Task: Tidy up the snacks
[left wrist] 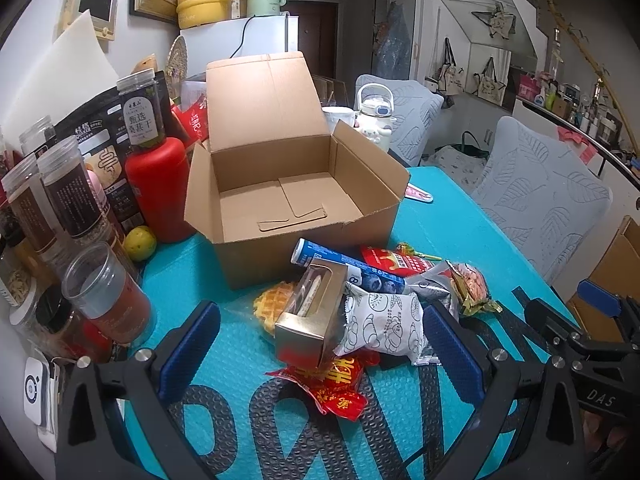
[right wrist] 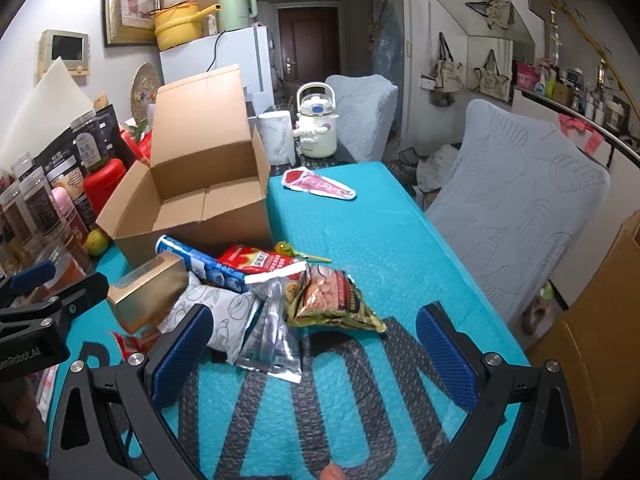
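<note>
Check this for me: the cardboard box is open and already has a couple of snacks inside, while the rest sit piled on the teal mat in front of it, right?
Not quite. The cardboard box is open, but the left wrist view shows its floor bare, with no snacks inside. All the snacks, such as the gold box and the white pastry packet, sit piled on the teal mat in front of it.

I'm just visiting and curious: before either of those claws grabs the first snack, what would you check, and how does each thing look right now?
1. Cardboard box open, with room inside: ok.
2. Left gripper open and holding nothing: ok.
3. Right gripper open and holding nothing: ok.
4. Gold box sits between the left fingers: ok.
5. Gold box free to lift alone: not ok, it lies on the red wrapper and against the white packet.
6. Whether the whole snack pile fits in the cardboard box: cannot tell.
</note>
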`<action>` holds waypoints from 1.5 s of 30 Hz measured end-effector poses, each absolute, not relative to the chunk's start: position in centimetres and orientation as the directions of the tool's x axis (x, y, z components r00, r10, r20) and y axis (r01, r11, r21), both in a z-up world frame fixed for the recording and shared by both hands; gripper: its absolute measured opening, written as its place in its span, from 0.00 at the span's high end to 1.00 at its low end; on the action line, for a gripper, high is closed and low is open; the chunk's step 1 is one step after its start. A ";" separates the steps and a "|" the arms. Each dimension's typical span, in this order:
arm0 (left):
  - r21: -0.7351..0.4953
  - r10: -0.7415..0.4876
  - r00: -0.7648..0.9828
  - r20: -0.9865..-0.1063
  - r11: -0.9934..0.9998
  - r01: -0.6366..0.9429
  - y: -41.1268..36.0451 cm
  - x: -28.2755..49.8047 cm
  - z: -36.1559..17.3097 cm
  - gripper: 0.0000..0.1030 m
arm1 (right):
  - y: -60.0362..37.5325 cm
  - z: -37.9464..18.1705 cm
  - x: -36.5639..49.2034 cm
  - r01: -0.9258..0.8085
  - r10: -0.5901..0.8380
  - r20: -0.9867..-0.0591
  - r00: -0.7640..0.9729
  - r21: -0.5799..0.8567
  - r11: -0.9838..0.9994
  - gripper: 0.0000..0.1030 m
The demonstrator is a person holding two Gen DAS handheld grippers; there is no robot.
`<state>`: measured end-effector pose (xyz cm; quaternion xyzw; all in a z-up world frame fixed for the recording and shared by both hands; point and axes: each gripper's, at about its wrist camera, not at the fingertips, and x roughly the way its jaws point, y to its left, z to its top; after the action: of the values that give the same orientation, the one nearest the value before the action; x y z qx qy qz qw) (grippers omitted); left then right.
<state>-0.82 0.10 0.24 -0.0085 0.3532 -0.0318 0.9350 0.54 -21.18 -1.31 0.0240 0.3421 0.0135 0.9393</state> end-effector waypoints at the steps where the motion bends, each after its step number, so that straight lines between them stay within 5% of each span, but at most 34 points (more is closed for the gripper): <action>1: -0.038 -0.067 0.748 -0.660 0.998 0.055 0.1 -0.8 0.2 0.00 | -21.2 -1.4 0.5 -0.008 0.042 -0.642 0.766 0.056 0.998 0.00; 45: -0.030 -0.071 0.743 -0.666 0.997 0.068 -0.4 -1.3 0.0 0.00 | -21.0 -2.1 0.4 -0.024 0.051 -0.644 0.763 0.051 0.998 0.00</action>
<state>-1.33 -0.38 -0.03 -0.0020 0.3568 -0.0371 0.9335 0.45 -21.04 -2.05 0.0199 0.3434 0.0199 0.9388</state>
